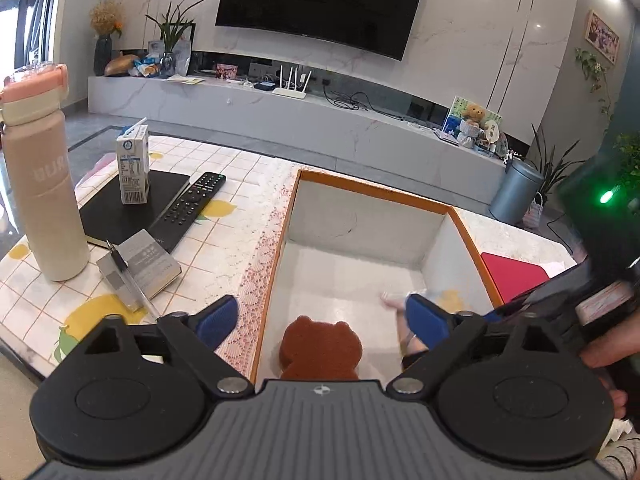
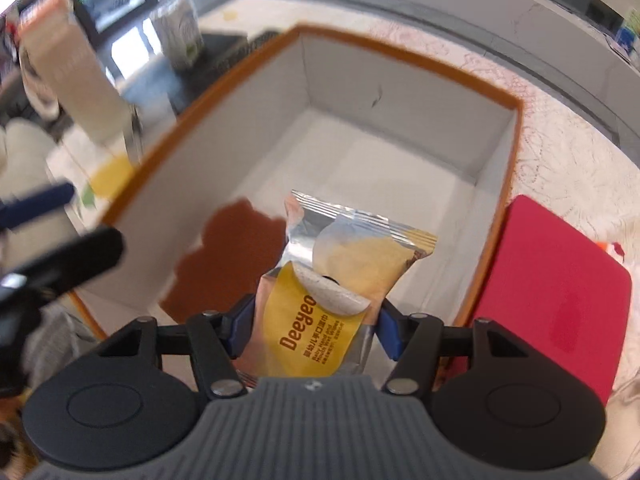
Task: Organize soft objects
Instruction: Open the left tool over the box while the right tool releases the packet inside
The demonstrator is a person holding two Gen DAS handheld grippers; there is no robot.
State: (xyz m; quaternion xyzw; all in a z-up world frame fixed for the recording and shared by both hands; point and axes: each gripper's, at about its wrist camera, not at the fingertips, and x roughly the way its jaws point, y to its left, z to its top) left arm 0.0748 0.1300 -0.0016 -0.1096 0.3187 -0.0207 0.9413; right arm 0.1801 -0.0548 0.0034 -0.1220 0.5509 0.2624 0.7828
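Right jaws pinch a wipes pack [image 2: 340,276]; left jaws gape above an orange-rimmed box [image 1: 372,188] on the tiled tablecloth [image 1: 224,160].

The brown bear-shaped sponge [image 1: 320,350] is cut off below by the left claw's body; in the right wrist view a wipes packet [image 2: 340,276] covers its right side. There the bottle [image 2: 68,80] and carton [image 2: 180,36] blur.
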